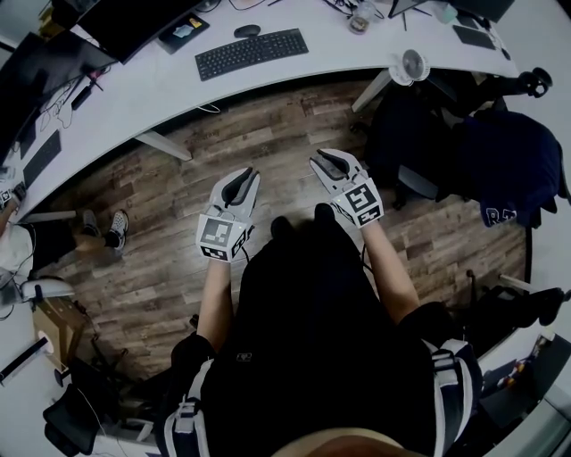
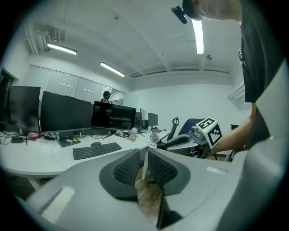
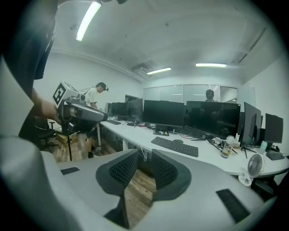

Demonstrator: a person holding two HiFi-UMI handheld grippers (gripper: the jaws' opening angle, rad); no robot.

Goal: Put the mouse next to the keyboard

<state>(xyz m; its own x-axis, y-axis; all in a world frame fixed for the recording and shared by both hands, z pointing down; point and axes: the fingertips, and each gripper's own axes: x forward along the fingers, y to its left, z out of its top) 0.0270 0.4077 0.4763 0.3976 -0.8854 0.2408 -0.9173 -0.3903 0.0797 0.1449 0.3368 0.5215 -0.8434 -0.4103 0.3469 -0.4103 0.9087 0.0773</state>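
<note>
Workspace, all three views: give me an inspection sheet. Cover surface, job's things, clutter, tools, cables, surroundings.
Surface: white curved desk, ahead of the person.
Job's things: black flat keyboard on the desk; dark oval mouse just behind it, not touching.
Clutter: small white desk fan, clear bottle, black monitors.
Grippers: left tool and right tool over the floor, short of the desk; jaws slightly apart, nothing between.
Cables: thin dark cables at the desk's left end.
Surroundings: brown wood-plank floor, black office chair.
</note>
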